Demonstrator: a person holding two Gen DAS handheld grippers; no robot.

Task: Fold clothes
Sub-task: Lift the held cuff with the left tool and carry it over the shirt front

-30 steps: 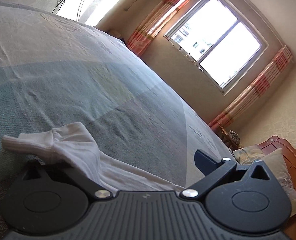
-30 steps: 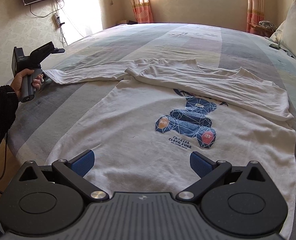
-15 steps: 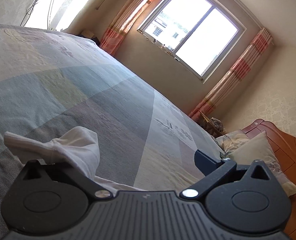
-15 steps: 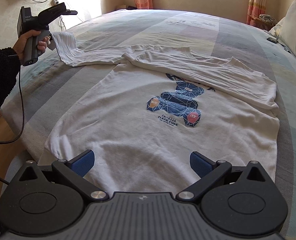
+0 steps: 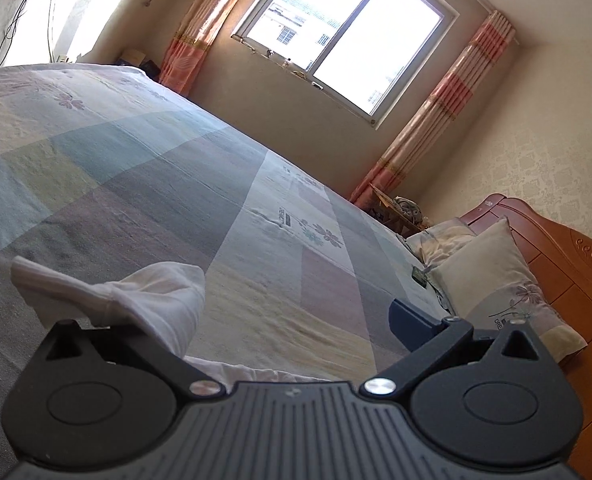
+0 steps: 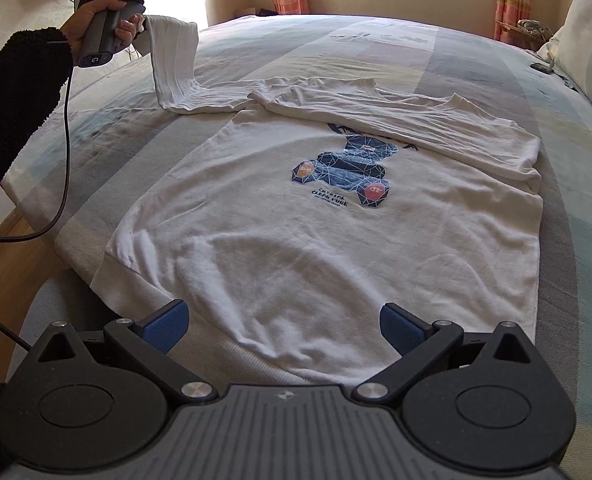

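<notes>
Meanwhile, the white sweatshirt (image 6: 335, 216) lay face up across the patchwork bed (image 6: 475, 52), filling the middle of the right wrist view, its blue bear print (image 6: 345, 172) near the centre of the frame. One sleeve was already folded across the chest toward the right of the frame. The other sleeve (image 6: 174, 60) had risen compared with a second ago: then it lay flat on the bed, and now its cuff hung in the air at the upper left of the frame, the fabric draping down to the mattress. The left gripper (image 6: 142, 26), held by a hand (image 6: 96, 20) in a black sleeve (image 6: 12, 96), had climbed from the bed's edge to the top left corner. In the left wrist view the cuff (image 5: 136, 296) sat bunched over the left finger at lower left, while the right blue finger pad (image 5: 411, 320) stood well apart from it; from this I cannot tell whether the jaws were truly clamped on the cloth. That view had swung up to take in more window (image 5: 343, 36) and the pillows (image 5: 491, 280) at right. The right gripper (image 6: 282, 326) hovered over the hem (image 6: 296, 364) at the bottom of its frame, jaws wide apart, and the shirt filled more of the frame than before.
</notes>
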